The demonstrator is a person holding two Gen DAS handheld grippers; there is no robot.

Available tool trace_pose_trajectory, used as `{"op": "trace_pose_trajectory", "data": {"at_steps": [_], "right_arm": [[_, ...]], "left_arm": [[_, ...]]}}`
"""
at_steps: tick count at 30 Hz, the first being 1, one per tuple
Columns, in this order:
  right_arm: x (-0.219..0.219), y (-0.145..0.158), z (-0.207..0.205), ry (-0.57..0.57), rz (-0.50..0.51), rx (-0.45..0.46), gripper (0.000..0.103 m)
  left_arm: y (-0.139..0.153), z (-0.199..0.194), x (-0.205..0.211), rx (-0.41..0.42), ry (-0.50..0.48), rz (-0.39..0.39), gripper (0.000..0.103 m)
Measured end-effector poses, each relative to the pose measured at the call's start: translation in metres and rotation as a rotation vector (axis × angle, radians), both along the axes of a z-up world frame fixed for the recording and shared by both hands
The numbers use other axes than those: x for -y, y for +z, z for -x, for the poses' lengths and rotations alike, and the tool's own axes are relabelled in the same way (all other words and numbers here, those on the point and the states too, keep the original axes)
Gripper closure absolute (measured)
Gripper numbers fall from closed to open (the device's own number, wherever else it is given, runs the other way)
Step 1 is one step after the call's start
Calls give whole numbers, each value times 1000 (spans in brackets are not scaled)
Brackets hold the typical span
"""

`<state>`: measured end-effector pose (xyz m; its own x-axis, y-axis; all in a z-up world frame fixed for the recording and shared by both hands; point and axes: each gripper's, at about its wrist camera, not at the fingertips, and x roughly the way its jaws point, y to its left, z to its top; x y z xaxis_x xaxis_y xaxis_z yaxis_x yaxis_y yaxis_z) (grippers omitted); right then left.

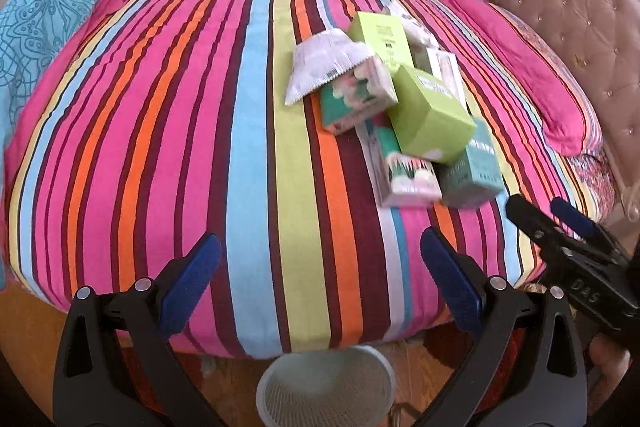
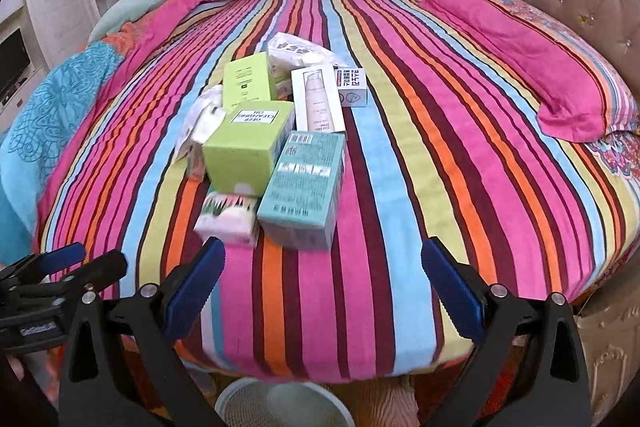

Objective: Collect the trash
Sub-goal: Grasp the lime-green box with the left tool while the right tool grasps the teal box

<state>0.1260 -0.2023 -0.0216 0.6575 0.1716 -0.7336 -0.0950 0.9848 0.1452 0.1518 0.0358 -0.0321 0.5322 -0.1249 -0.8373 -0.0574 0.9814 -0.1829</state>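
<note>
Grippers hover side by side over the near edge of the bed [image 2: 400, 147], both pointed across its striped cover toward the pile of trash. The left gripper [image 1: 320, 279] has its blue-padded fingers spread wide with nothing between them; the right gripper [image 2: 322, 283] is equally wide and empty. Each shows at the edge of the other's view. The trash sits in one loose heap on the middle of the bed: two lime-green boxes, the nearer one [image 2: 246, 147] lying atop others, one teal box [image 2: 302, 183], one white box picturing a bottle [image 2: 318, 99], one small white box [image 2: 352, 87], plus crumpled wrappers whose count is unclear. One mesh wastebasket [image 1: 326, 387] stands on the floor below the grippers.
</note>
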Motion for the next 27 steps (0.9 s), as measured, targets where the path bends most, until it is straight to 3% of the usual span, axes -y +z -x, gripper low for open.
{"op": "trace_pose_trajectory", "data": {"at_steps": [7,9,17,21,23,27], "right_arm": [[-12,-15,-19,32,48,3,9],[-13,-19,-23,34,56,-2,14],[-8,-25,-34,9,73,4,14],[-6,-27,-43,-4,104,7,15],[-3,-30,-47,-2,110,-2,24],[7,-35,-54,-8,87,-15,25]], "left_arm": [[11,-28,13,21,-37,51,6],[13,-38,20,32,-53,58,6],[-1,-75,43,-8,-98,152,6],[-4,-84,53,-16,-113,147,6],[-3,-89,60,-14,-125,128,6],[-2,-94,69,-16,-131,108,6]]}}
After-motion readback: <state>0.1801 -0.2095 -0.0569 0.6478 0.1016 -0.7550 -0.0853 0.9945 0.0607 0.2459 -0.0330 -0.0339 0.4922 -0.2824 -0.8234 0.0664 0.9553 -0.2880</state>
